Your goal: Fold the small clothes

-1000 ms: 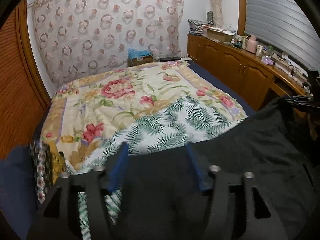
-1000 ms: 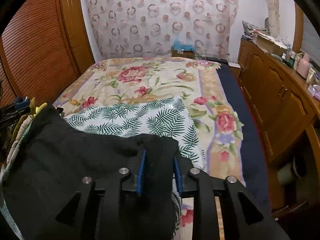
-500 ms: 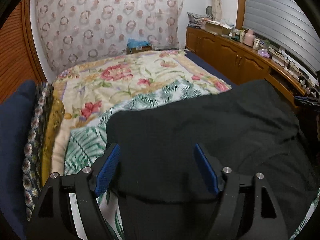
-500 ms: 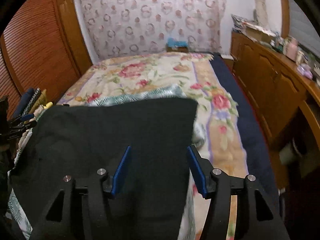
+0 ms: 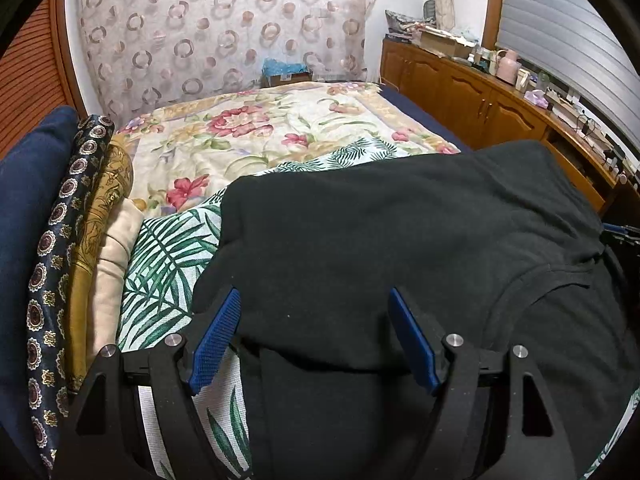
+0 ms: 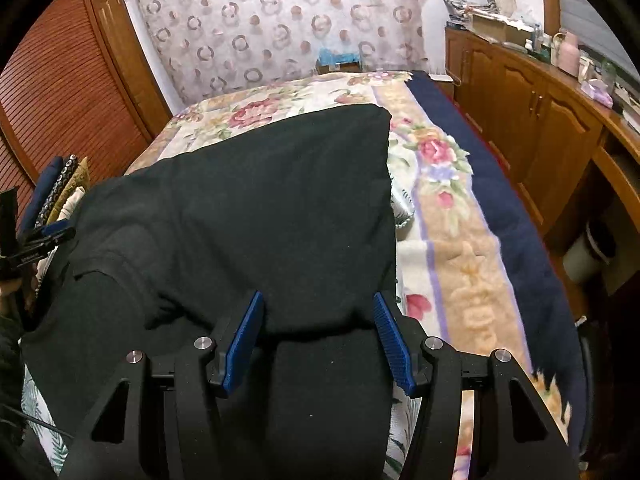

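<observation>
We see the black garment (image 5: 400, 240) lying folded on the bed (image 5: 260, 136). Both the left gripper (image 5: 316, 340) and the right gripper (image 6: 318, 340) have their fingers wide apart, just opened, with only loose cloth between them.

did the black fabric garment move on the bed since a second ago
Yes. The black fabric garment was folded away from the camera, its far edge now covering the palm-leaf cloth and reaching further up the floral bedspread.
</observation>
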